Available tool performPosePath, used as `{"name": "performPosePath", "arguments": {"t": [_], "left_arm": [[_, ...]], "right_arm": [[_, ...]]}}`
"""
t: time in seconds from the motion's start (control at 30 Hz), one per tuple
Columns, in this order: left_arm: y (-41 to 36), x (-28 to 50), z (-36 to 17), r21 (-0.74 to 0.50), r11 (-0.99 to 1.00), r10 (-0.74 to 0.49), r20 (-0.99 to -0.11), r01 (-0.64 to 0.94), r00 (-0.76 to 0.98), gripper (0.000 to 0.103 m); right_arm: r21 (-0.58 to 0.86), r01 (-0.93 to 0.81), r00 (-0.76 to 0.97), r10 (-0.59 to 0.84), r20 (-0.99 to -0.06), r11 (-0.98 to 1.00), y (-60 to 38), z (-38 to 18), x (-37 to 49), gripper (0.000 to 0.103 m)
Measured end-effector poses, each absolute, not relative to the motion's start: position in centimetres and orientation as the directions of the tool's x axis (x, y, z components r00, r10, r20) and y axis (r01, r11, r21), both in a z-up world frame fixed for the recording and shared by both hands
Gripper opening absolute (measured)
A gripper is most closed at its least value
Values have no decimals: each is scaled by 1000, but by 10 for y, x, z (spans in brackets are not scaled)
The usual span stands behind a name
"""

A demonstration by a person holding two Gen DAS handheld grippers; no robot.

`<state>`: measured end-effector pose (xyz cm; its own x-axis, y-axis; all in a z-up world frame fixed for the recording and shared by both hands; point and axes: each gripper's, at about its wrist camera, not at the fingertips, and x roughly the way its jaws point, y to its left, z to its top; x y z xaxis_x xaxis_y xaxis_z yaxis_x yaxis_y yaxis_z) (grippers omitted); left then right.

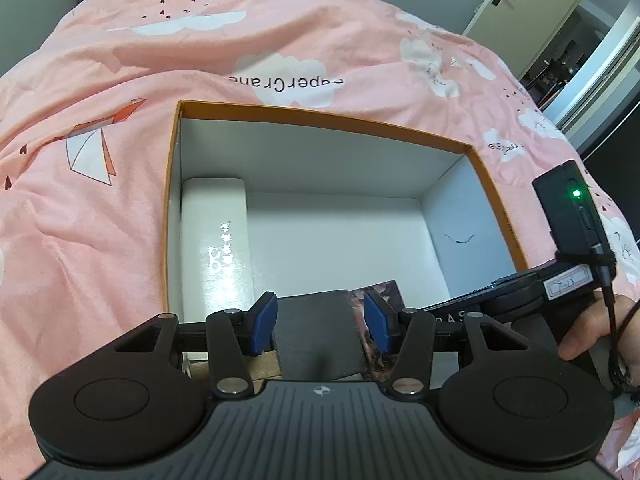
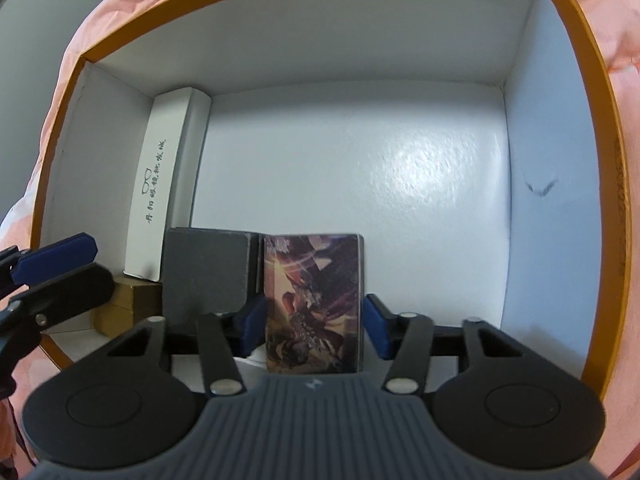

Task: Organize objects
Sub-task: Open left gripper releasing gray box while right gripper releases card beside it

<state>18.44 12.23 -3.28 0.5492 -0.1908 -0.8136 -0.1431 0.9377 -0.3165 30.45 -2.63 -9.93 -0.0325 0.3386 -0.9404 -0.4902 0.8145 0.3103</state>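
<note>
One orange-rimmed box [image 2: 120, 36] on the pink bed [image 1: 100, 200] holds four things — a long white case [image 2: 160, 184] at left, a grey block [image 2: 204, 272], a picture card pack [image 2: 316, 300], a brown carton [image 2: 128, 308]. The left hand-held gripper [image 1: 322, 322] is spread over the block; the right hand-held gripper [image 2: 316, 332] straddles the pack, grip unclear.

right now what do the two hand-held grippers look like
Both look alike: the left hand-held gripper and right hand-held gripper have black linkage arms with silver rivets, blue finger pads, round black side discs and a ribbed grey body with a small white emblem.
</note>
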Motion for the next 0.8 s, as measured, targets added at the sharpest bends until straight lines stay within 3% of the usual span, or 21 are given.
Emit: {"name": "performPosePath", "arguments": {"t": [0.13,0.4,0.57,0.8], "left_arm": [[117,179,-29,-306,943,-185,-805,-128,563,58],[113,153,-2,-234,968,-132,-785,-91,606,58],[116,110,18,-7,995,65,-734,-103,676,58],[101,45,-2,393,908,376,-616,-144,693,58]], "right_arm": [[317,-479,-34,344,-938,819,-29,-101,303,35],[329,-463,-9,366,-931,823,-35,-101,301,32],[283,-536,177,434,-884,796,-38,-65,273,33],[237,-616,337,524,-782,751,-56,-17,217,36]]}}
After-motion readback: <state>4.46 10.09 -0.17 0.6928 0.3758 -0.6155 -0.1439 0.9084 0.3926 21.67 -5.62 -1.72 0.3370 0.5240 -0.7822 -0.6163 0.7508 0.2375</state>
